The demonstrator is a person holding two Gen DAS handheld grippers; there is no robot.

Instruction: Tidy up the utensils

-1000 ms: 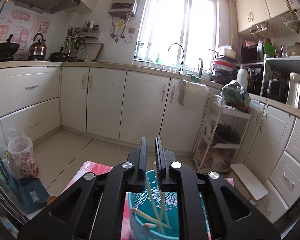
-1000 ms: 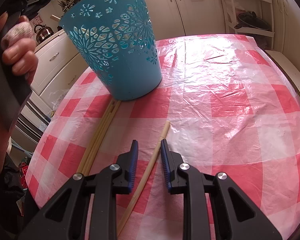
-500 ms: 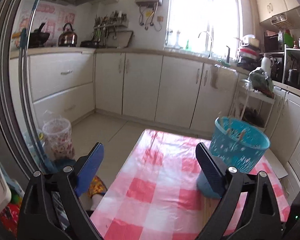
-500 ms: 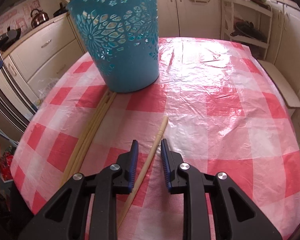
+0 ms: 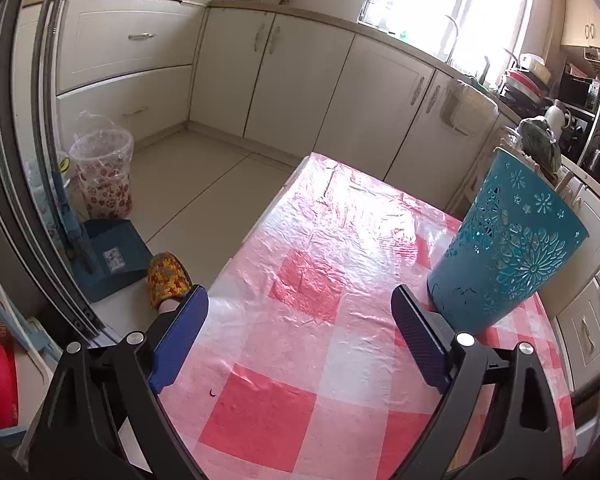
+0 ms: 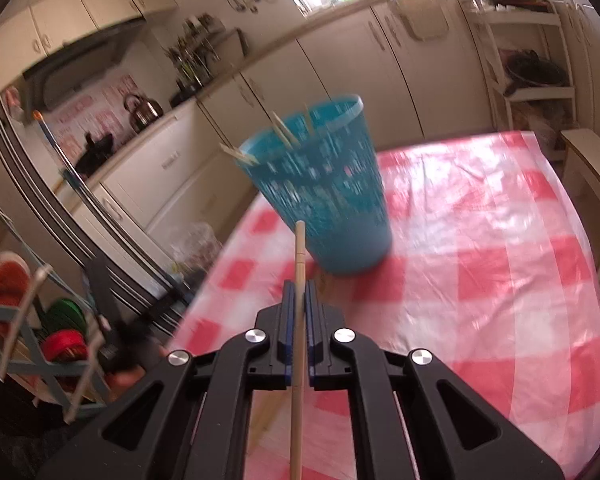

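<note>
A teal perforated basket point(image 5: 508, 248) stands on the pink checked tablecloth point(image 5: 300, 320); in the right wrist view the basket point(image 6: 324, 192) holds a few chopsticks point(image 6: 284, 130) poking over its rim. My left gripper point(image 5: 300, 340) is wide open and empty, low over the table, left of the basket. My right gripper point(image 6: 299, 300) is shut on a wooden chopstick point(image 6: 300, 256) and holds it lifted, tip pointing toward the basket. More chopsticks point(image 6: 268, 420) lie on the cloth beneath the right gripper.
Cream kitchen cabinets point(image 5: 300, 80) line the far walls. A lined waste bin point(image 5: 104, 172) and a blue dustpan point(image 5: 108, 256) stand on the floor left of the table. A wire rack point(image 6: 528, 72) stands at the right. The table's left edge point(image 5: 256, 236) drops to the floor.
My right gripper closed on the single chopstick and lifted it off the cloth toward the basket. My left gripper stayed open and tilted down toward the table.
</note>
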